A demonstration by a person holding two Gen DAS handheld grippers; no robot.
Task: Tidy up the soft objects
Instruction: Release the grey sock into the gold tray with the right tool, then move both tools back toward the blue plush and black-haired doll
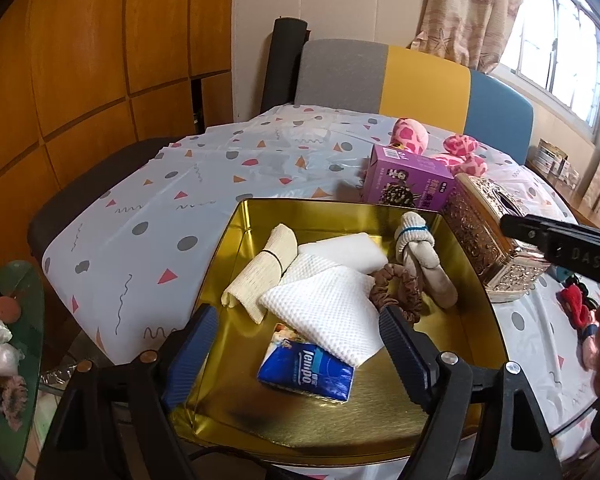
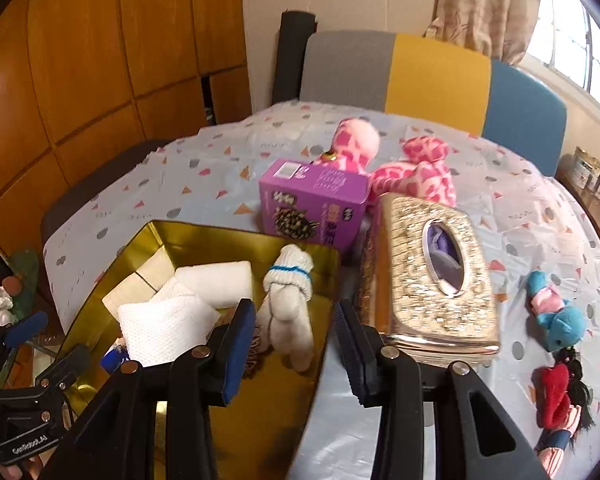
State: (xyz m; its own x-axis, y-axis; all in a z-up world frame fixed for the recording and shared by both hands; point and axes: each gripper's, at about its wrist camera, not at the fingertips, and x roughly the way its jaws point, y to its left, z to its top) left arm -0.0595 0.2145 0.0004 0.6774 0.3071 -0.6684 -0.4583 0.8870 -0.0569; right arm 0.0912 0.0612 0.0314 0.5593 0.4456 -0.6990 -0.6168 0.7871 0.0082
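A gold tin tray (image 1: 260, 216) sits on the patterned tablecloth. It holds a beige rolled cloth (image 1: 260, 272), a white sponge (image 1: 340, 252), a white mesh cloth (image 1: 324, 308), a brown scrunchie (image 1: 396, 284), a grey sock bundle (image 1: 424, 256) and a blue tissue pack (image 1: 306, 372). My left gripper (image 1: 296, 344) hangs open over the tray's near part, its pads clear of the tissue pack below. My right gripper (image 2: 296, 340) is open over the tray's right rim. The sock bundle (image 2: 288, 304) lies just ahead of it, untouched.
A purple box (image 2: 312, 204) and an ornate gold tissue box (image 2: 428, 276) stand right of the tray. A pink spotted plush (image 2: 380, 160) lies behind them. A blue plush (image 2: 556, 316) and a red doll (image 2: 560, 396) lie at the right. A chair (image 2: 432, 76) stands beyond the table.
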